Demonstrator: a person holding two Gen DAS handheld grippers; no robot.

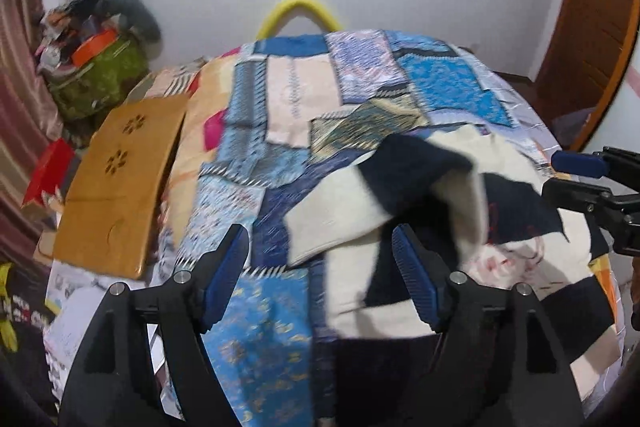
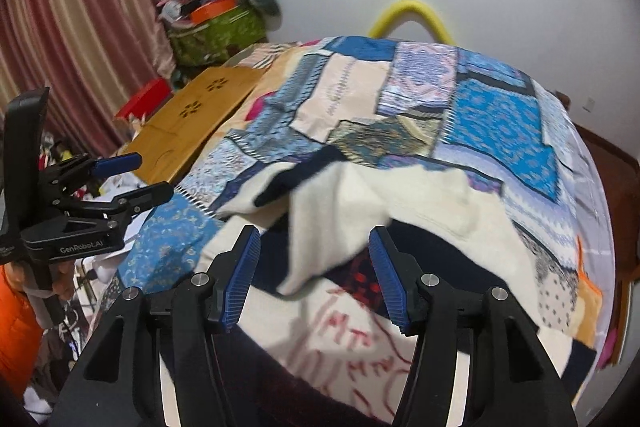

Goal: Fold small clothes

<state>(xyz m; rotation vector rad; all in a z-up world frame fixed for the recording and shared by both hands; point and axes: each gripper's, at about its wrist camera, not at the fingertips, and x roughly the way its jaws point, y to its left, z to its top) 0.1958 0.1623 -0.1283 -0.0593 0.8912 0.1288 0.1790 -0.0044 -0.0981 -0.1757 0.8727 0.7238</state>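
- On the patchwork quilt, seen from the left wrist, the cream-and-navy garment lies rumpled, 1 flap folded over itself. The left gripper hangs over its near-left edge, jaws wide and holding nothing.
- From the right wrist, the right gripper hovers above the garment's cream fold, jaws partly apart, nothing pinched.
- Judged: the flap looks freshly laid and bunched. Pinch only the top layer at each corner, draw both sides out evenly, flatten the creases before folding again, and avoid snagging the quilt.
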